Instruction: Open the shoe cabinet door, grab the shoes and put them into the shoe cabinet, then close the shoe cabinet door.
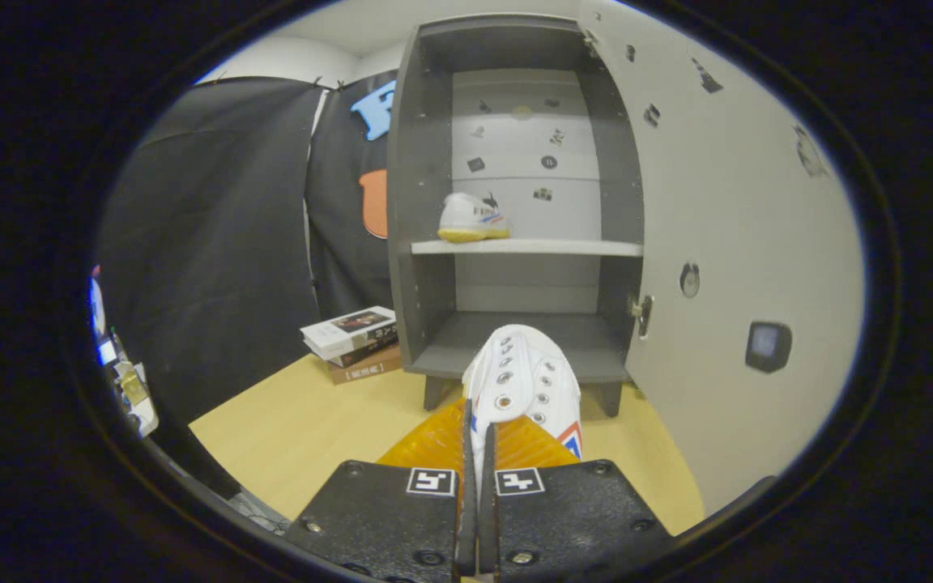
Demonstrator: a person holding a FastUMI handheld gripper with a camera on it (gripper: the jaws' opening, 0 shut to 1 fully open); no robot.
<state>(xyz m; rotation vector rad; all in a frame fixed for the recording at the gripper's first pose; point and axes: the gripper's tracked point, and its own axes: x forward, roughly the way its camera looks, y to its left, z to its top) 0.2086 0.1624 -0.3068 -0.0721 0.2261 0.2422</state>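
Looking over the wooden floor (296, 421), I've got the gripper (476, 441) pinching a white shoe (525, 380); the open shoe cabinet (426, 202) holds another shoe (472, 219) at its shelf's (564, 248) left end.

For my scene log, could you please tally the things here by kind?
Shoes: 2, one on the cabinet's shelf, one gripped between the fingers
Shoe cabinets: 1, door open
Books: 3, stacked beside the cabinet
Total: 6
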